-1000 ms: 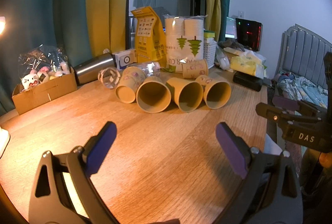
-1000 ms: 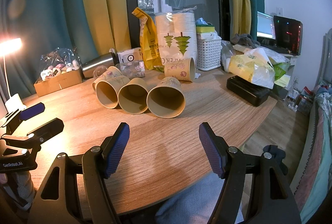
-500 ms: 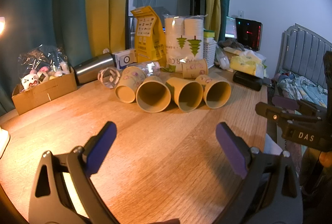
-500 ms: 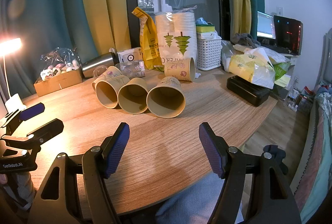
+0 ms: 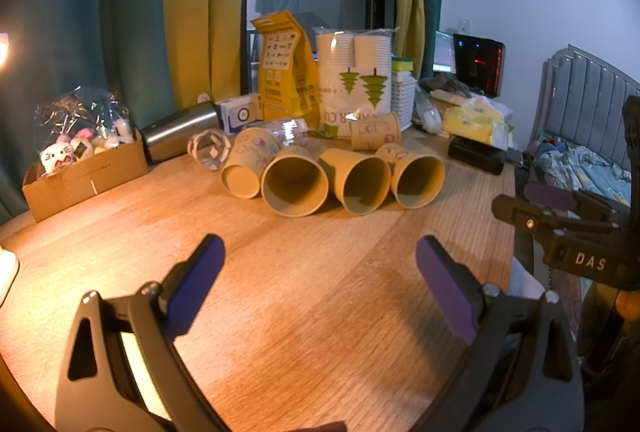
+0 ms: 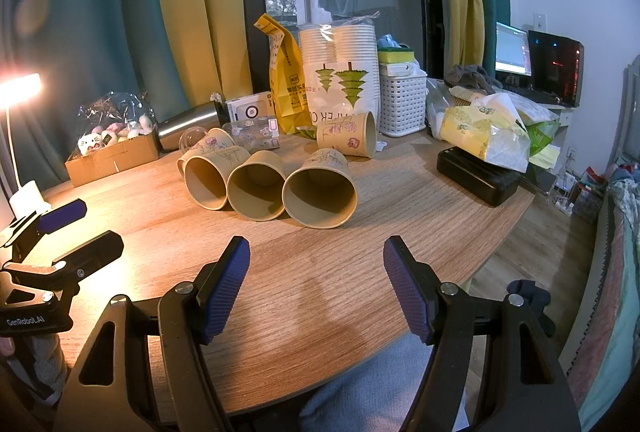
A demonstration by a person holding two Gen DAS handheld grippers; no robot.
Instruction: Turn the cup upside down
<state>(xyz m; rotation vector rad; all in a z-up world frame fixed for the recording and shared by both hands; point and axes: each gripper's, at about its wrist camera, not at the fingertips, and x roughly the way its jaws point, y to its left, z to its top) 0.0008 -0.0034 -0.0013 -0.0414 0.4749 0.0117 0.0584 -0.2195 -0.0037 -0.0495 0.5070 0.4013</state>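
Observation:
Several tan paper cups lie on their sides in a row on the wooden table [image 5: 304, 292], mouths toward me: in the left wrist view one at the left [image 5: 244, 170], two in the middle [image 5: 295, 184] [image 5: 358, 182], one at the right [image 5: 416, 176]. A fifth cup [image 6: 348, 139] lies sideways behind them. The rightmost cup [image 6: 320, 190] is nearest my right gripper. My left gripper [image 5: 320, 284] is open and empty, well short of the row. My right gripper [image 6: 316, 288] is open and empty near the table's front edge.
Behind the cups stand a wrapped stack of paper cups [image 6: 340, 72], a yellow bag [image 6: 286, 88], a white basket [image 6: 402, 100] and a steel flask [image 5: 180, 130]. A cardboard box of toys [image 5: 84, 168] sits left, a black case [image 6: 476, 178] and tissue pack [image 6: 486, 128] right.

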